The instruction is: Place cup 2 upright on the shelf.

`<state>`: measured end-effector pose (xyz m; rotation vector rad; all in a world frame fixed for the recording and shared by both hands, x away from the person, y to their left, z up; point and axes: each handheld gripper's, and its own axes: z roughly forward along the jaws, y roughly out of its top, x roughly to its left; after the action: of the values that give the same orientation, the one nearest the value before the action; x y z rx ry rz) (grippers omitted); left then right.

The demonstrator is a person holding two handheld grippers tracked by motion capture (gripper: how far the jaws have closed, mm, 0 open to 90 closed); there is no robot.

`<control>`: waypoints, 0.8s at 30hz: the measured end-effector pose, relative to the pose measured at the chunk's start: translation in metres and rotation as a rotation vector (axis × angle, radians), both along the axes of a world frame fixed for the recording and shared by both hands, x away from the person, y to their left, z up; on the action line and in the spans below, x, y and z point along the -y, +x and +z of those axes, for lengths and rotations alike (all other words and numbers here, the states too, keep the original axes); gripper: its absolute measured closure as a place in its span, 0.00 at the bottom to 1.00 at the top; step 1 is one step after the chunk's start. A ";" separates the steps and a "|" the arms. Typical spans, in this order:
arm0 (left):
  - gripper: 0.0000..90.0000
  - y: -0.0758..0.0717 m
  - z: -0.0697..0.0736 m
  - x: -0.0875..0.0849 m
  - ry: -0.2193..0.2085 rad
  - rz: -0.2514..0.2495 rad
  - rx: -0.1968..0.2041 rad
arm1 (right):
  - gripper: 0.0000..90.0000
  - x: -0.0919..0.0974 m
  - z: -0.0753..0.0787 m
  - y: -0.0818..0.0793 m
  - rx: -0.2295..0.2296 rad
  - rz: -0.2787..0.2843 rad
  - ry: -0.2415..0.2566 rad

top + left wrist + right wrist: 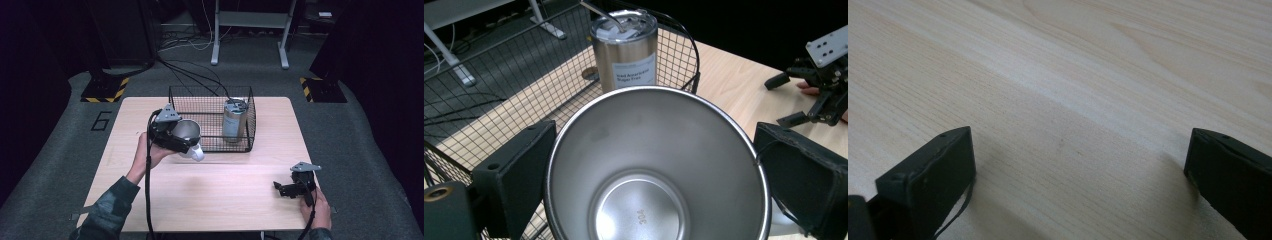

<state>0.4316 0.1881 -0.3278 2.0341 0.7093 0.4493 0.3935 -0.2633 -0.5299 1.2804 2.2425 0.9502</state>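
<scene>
— Where is the cup?

— The steel cup (656, 165) sits between the jaws of the left gripper (656, 185), which presses it on both sides. From above, it is held off the table (210, 195) at the basket's near left corner, mouth tipped toward the basket (250, 117). Its inside is bare metal with "304" stamped on the bottom. Something white (196, 152) shows under the cup; I cannot tell what it is.

— And inside the basket?

— A steel tumbler (625, 50) stands upright toward the right side of the black wire basket, a white label on its wall and a straw through the lid. It is apart from the cup.

— The right gripper?

— The right gripper (286, 189) rests low at the table's near right corner, well apart from the basket. Its jaws stand wide, with bare wood between them in its own view.

— The surroundings?

— Grey floor (350, 150), cables (190, 75) running behind the table, a white frame's legs (215, 45) at the back, and a "6" marked left of the table.
</scene>
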 end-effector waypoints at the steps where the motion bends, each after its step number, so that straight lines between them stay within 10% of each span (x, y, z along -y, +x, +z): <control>1: 0.07 0.001 0.002 0.000 0.006 -0.006 -0.002 | 0.00 0.000 0.000 0.000 0.000 0.000 0.000; 24: 0.07 0.026 0.019 0.008 -0.007 0.013 0.012 | 0.00 0.000 0.000 0.000 0.000 0.000 0.000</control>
<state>0.4572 0.1805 -0.3087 2.0195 0.7161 0.4655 0.3935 -0.2633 -0.5299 1.2797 2.2428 0.9502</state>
